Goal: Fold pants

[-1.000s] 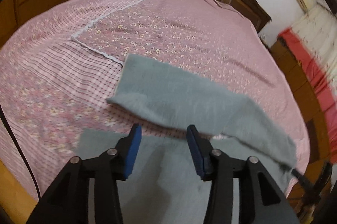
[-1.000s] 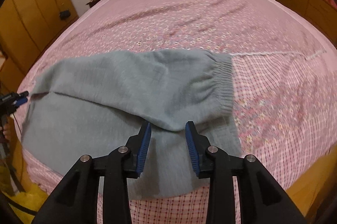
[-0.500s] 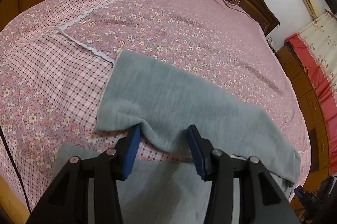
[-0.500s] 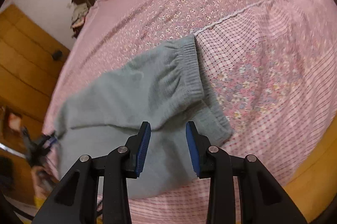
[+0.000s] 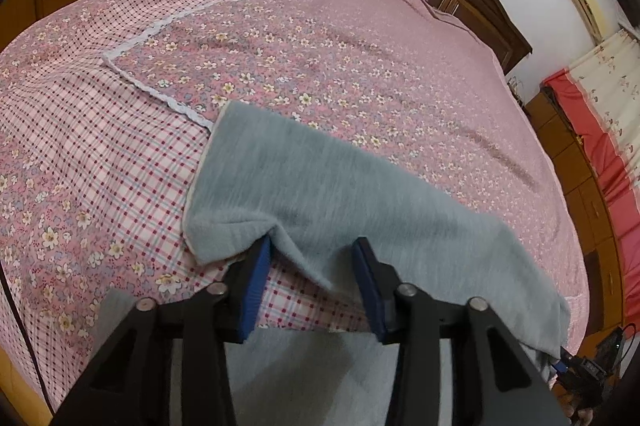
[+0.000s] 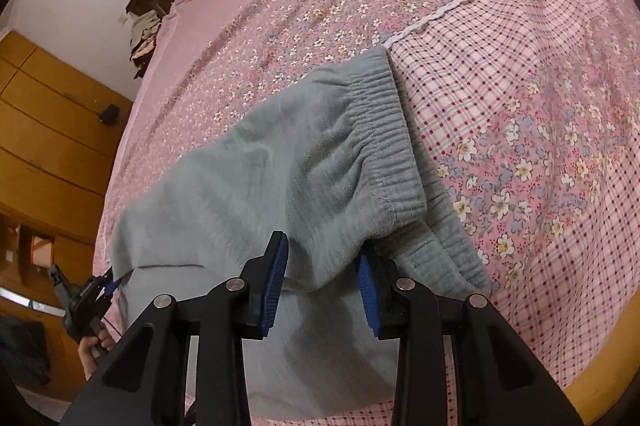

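Grey fleece pants (image 5: 340, 194) lie on a bed (image 5: 360, 46) covered in a pink floral and checked bedspread, near its front edge. In the left wrist view one leg is folded over and runs from the hem end at the left, resting on the checked border, down to the lower right; a second grey layer lies flat on the near side beneath the tool. The left gripper (image 5: 310, 262) has a drooping fold of that leg's near edge between its blue pads (image 5: 254, 290); its jaws have just been closing, yet daylight shows on both sides of the cloth and the pads do not appear to press it — I read this as a loose straddle, not a grip. In the right wrist view the ribbed waistband (image 6: 390, 142) lies to the right, with the upper layer doubled over the lower one. The right gripper (image 6: 320, 262) has a hanging bunch of the upper layer between its fingers, the cloth filling the gap and hiding the right pad's tip — it appears clamped on the fabric, though the contact is partly hidden. At the far left of that view a hand (image 6: 94, 350) holds the other gripper at the pants' leg end.
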Demonstrator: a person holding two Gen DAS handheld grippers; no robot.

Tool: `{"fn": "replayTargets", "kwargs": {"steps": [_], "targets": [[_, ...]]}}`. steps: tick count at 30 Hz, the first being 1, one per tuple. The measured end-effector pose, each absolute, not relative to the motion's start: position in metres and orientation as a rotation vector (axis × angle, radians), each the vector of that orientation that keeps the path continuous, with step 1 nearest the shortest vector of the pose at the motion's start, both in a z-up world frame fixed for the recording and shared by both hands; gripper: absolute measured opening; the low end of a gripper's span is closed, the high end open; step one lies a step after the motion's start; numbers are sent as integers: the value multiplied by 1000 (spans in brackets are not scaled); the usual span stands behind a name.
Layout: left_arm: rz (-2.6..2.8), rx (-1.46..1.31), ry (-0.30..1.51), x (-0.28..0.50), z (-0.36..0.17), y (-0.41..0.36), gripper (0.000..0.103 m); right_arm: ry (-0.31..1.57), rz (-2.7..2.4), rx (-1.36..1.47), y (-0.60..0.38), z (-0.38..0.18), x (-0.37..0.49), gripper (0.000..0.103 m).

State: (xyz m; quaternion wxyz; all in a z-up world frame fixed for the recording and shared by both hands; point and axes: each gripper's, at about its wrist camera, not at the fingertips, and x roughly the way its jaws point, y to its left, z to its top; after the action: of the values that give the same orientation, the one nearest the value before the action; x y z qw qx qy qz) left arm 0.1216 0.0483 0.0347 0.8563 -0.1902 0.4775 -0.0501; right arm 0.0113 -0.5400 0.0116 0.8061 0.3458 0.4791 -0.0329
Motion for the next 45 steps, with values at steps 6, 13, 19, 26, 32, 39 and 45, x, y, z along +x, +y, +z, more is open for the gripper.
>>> {"fn": "replayTargets", "kwargs": {"steps": [6,13,19,26,32,39,45], "targets": [[-96,-389,970,123,40,51,4,979,-57,677,-545,24,9,11],[-107,-343,855,97,82,56,3,904,-17,624,-545,56,-1,6],[-115,-309,774,68,115,65,3,838,4,593,-544,80,-20,2],[-140,-323,745,29,135,76,3,777,-4,555,-542,99,-49,2],[-126,-338,749,6,127,83,3,883,-48,703,-550,60,-44,18],[-113,-311,768,9,115,80,3,950,-94,718,-548,25,-6,19],[-113,-296,776,19,111,79,3,962,-15,691,-545,24,23,4]]}}
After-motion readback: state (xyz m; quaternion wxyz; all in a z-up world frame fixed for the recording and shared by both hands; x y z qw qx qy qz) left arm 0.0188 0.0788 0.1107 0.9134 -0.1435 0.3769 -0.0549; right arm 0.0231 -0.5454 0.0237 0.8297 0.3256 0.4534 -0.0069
